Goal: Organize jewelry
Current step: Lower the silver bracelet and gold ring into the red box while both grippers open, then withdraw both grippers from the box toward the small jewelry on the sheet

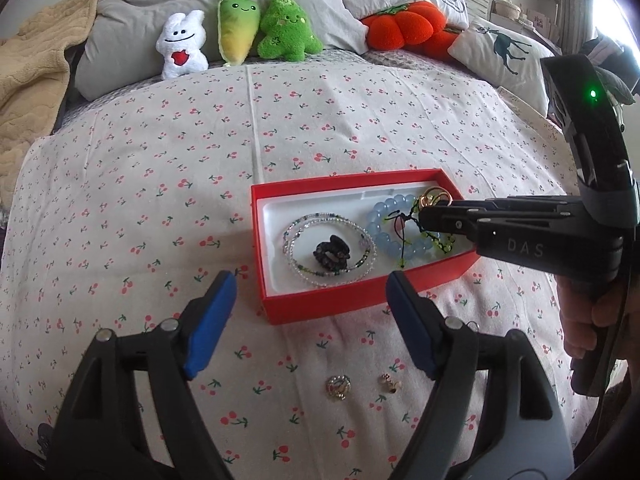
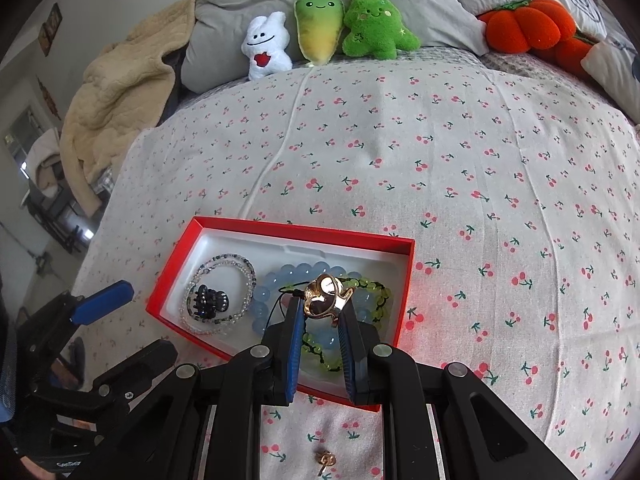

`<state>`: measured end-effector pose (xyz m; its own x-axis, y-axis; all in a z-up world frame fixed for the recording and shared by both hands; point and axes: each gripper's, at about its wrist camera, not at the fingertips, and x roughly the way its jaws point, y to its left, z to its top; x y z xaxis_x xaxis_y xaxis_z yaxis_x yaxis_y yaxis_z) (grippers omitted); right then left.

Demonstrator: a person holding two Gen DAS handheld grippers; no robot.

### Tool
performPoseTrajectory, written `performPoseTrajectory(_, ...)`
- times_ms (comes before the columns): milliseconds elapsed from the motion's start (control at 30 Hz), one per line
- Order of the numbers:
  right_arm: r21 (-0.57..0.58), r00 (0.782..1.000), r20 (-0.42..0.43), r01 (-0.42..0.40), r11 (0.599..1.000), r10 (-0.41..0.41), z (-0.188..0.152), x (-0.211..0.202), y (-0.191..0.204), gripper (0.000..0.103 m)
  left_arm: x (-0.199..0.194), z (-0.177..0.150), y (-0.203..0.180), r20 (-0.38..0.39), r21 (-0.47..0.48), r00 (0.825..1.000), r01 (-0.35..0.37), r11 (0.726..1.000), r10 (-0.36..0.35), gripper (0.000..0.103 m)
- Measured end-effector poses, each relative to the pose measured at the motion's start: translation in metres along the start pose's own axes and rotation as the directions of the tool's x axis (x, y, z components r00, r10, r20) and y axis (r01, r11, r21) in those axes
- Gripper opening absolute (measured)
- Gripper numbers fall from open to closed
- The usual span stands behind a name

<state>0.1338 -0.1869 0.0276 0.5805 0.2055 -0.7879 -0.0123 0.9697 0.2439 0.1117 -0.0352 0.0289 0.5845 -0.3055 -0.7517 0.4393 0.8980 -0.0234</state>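
- Now right gripper (image 2: 320, 312) is pinching a shiny gold ring (image 2: 326, 296), hovering over red box (image 2: 280, 230).
- Left gripper (image 1: 310, 312) is sitting spread wide, holding nothing, near the box's front wall.
- Box is lying on cherry-print bedsheet (image 2: 480, 160), plush toys (image 2: 320, 28) beyond it.
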Motion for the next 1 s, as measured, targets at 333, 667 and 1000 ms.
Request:
performPoseTrajectory(333, -0.017, 1.0, -0.001, 0.024, 1.0, -0.024, -0.004, -0.022, 0.009, 0.023, -0.012, -0.011, -0.001, -0.045, -0.031, 0.998, -0.042, 0.999, 0.04, 0.087)
performPoseTrajectory(667, 0.0, 0.998, 0.029, 0.061, 0.998, -0.061, -0.032, -0.071, 0.012, 0.073, -0.02, -0.042, 0.004, -0.16, -0.061, 0.984, -0.083, 0.995, 0.072, 0.09)
performPoseTrajectory(1000, 0.011, 0.988, -0.083, 0.129, 0.992, -0.127, -0.09, -0.067, 0.009, 0.074, -0.018, -0.089, 0.008, -0.208, 0.008, 0.974, -0.087, 0.996, 0.087, 0.09)
